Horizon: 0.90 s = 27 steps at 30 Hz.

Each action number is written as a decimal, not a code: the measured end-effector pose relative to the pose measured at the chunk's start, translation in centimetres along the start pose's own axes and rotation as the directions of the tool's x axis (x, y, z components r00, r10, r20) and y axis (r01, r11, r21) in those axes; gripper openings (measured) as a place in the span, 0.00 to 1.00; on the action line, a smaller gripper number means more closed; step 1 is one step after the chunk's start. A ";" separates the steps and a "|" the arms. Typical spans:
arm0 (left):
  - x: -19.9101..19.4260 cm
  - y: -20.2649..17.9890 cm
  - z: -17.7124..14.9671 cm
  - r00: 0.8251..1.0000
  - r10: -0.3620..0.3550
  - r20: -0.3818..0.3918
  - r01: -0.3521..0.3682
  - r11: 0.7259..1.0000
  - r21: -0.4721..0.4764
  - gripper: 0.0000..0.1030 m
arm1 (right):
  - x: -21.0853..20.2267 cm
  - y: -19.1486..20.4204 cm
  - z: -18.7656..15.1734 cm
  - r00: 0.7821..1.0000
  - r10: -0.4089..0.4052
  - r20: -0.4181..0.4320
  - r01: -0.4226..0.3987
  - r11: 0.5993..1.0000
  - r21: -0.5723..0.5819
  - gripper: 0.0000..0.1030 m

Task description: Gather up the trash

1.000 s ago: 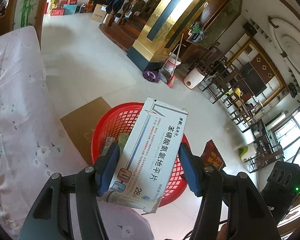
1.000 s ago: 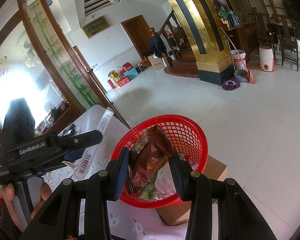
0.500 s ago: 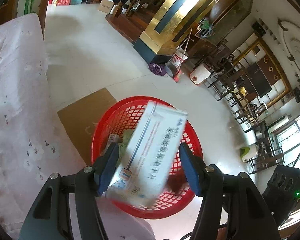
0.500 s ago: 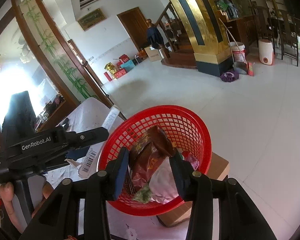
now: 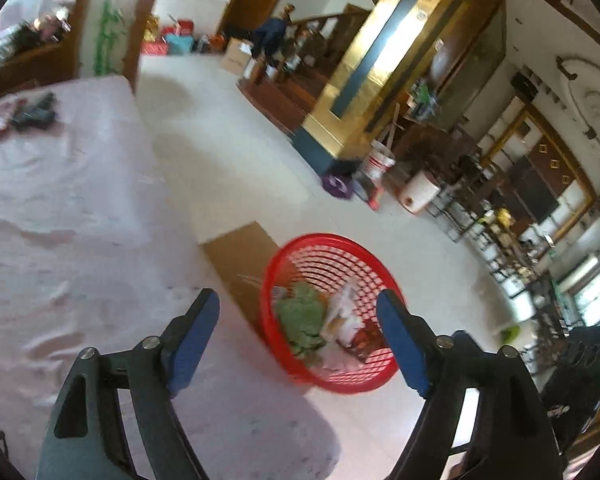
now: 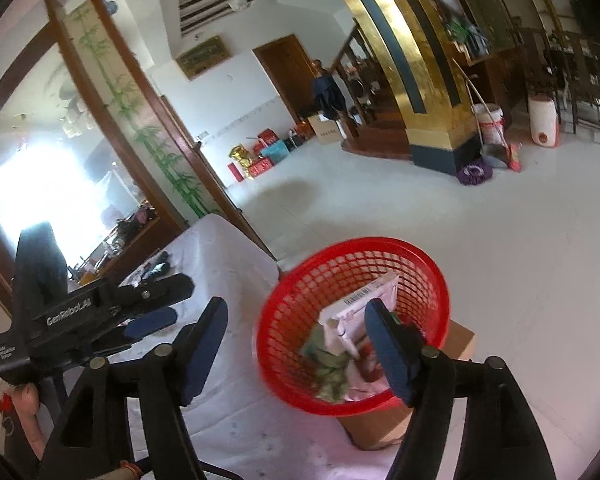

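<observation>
Dropped from the left gripper, the white box lies in the red basket, so both grippers' jaws, just opened, stand spread and empty.

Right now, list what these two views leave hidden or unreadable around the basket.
- Red basket: near side hidden by a right jaw in the right wrist view.
- White box in it: printing too small; blurred in the left wrist view.
- Cardboard under the basket: mostly covered by it.
- Dark items on the table: blurred, unidentifiable.
</observation>
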<state>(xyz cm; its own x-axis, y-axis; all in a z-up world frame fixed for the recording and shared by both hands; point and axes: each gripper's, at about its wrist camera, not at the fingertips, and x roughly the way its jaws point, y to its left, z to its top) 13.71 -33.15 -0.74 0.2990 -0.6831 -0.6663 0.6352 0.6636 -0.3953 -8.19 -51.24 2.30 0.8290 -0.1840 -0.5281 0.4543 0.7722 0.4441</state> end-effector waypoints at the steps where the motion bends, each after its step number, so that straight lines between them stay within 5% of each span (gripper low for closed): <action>1: -0.9 -0.1 -0.4 1.000 0.015 0.013 -0.015 1.000 0.015 0.81 | -0.4 0.5 -0.1 1.000 -0.001 0.004 0.001 1.000 -0.007 0.76; 6: -5.3 -1.2 -2.9 0.990 0.104 0.096 -0.116 0.985 0.128 0.84 | -2.1 2.3 -1.2 0.999 -0.029 0.016 0.030 0.999 -0.032 0.81; 12: -9.7 -1.6 -6.7 0.958 0.196 0.211 -0.239 0.949 0.205 0.89 | -5.2 3.4 -3.0 0.996 -0.081 0.040 0.083 0.995 -0.058 0.84; 20: -13.8 -2.4 -9.0 0.923 0.250 0.292 -0.319 0.922 0.219 0.90 | -9.3 5.3 -4.5 0.991 -0.108 0.076 0.117 0.985 -0.127 0.85; 27: -17.7 -2.5 -9.9 0.914 0.222 0.340 -0.299 0.935 0.191 0.90 | -11.8 5.4 -4.5 0.986 -0.125 0.112 0.139 0.981 -0.132 0.87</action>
<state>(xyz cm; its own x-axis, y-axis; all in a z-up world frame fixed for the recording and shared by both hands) -0.21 -19.69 5.74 0.6563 -0.5803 -0.4822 0.6409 0.7660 -0.0496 -17.01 -42.18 7.73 0.7970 -0.3456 -0.4953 0.5182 0.8127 0.2666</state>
